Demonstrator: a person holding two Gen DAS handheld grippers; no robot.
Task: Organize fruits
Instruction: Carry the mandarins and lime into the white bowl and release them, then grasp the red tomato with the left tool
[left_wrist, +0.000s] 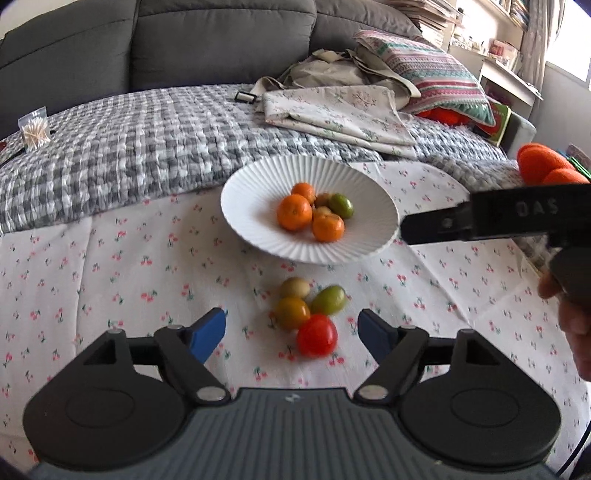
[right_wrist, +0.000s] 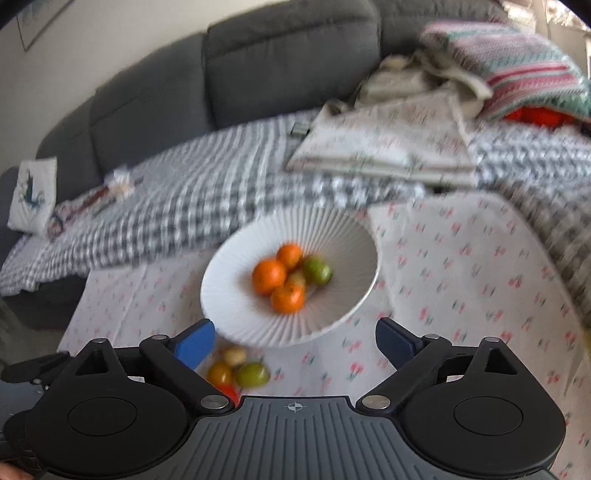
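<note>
A white ribbed plate (left_wrist: 255, 188) (right_wrist: 236, 295) on the cherry-print cloth holds three orange mandarins (left_wrist: 294, 212) (right_wrist: 269, 277) and a green fruit (left_wrist: 341, 205) (right_wrist: 317, 271). In front of it lie a red tomato (left_wrist: 317, 335), an orange tomato (left_wrist: 292, 312) (right_wrist: 219, 373), a green one (left_wrist: 328, 300) (right_wrist: 253, 374) and a pale one (left_wrist: 294, 287) (right_wrist: 234, 355). My left gripper (left_wrist: 291, 334) is open, just above the loose tomatoes. My right gripper (right_wrist: 295, 341) is open and empty, over the plate's near rim; its body shows in the left wrist view (left_wrist: 498, 218).
A grey checked blanket (left_wrist: 129, 147) covers the sofa behind. Folded floral cloth (left_wrist: 340, 110), a striped cushion (left_wrist: 424, 70) and orange items (left_wrist: 543, 162) lie at the back right. A toothpick box (left_wrist: 35, 129) sits at far left.
</note>
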